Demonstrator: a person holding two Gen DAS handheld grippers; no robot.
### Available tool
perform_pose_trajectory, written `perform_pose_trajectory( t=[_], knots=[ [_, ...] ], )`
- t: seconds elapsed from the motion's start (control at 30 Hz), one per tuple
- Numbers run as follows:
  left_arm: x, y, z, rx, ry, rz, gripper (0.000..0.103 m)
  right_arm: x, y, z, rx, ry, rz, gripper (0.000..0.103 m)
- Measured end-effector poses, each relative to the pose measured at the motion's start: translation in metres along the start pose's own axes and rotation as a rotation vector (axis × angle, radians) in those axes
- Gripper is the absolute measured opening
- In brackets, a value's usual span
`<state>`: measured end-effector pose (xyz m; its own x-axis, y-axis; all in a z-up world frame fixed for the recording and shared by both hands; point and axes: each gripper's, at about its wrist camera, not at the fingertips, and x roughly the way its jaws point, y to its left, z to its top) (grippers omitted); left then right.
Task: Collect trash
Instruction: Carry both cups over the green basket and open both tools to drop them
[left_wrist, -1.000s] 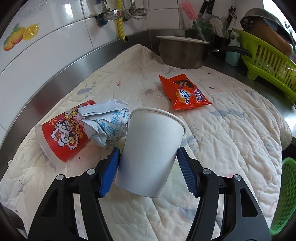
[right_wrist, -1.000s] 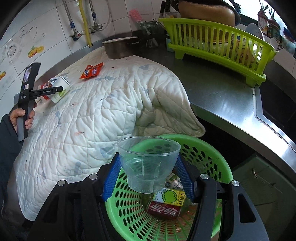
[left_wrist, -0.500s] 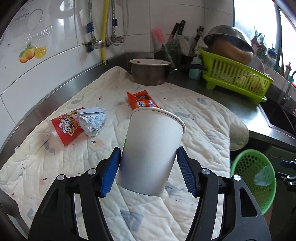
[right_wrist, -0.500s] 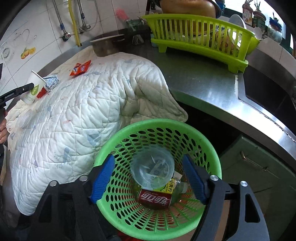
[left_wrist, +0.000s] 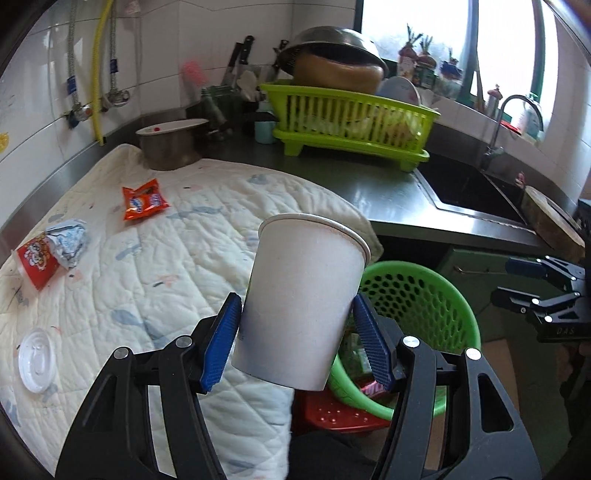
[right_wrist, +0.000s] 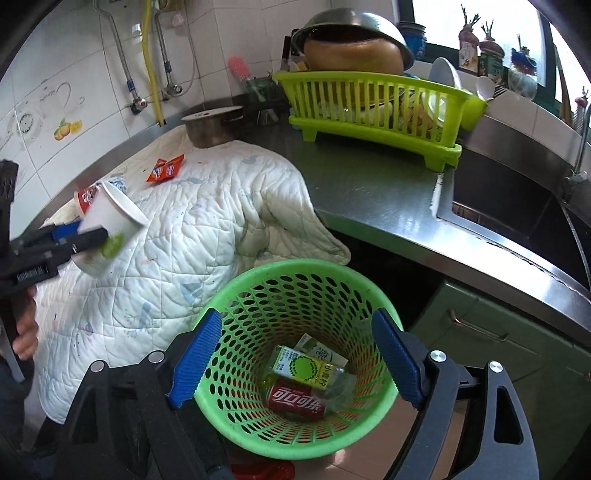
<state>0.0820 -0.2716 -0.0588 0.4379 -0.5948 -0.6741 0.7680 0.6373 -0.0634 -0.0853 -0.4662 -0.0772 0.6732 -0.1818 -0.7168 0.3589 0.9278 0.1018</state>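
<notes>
Left tool (left_wrist: 297, 343) pinches paper cup (left_wrist: 303, 299) nr green basket (right_wrist: 236, 295); right tool (right_wrist: 295, 358) spread, empty. Wrapper (left_wrist: 144, 198), red cup (left_wrist: 37, 258), lid (left_wrist: 36, 360) left on worktop.

Between the fingers (left_wrist: 221, 343) is a matt white paper cup (left_wrist: 303, 306). Beyond lie a perforated glossy plastic basket (right_wrist: 258, 284), a quilted cloth (left_wrist: 147, 266) and a brushed metal desk (right_wrist: 369, 199).
</notes>
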Motion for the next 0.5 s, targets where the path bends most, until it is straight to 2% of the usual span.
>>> perform_pose_trajectory(
  t=[0.33,0.5],
  knots=[
    [0.042,-0.079,-0.022,0.069,0.108,-0.138,0.063,-0.017,-0.024,-0.006,0.052,-0.032,-0.024,0.081],
    [0.054,-0.105,-0.030,0.101,0.145,-0.176,0.068,-0.020,-0.032,-0.010,0.071,-0.038,-0.021,0.082]
  ],
)
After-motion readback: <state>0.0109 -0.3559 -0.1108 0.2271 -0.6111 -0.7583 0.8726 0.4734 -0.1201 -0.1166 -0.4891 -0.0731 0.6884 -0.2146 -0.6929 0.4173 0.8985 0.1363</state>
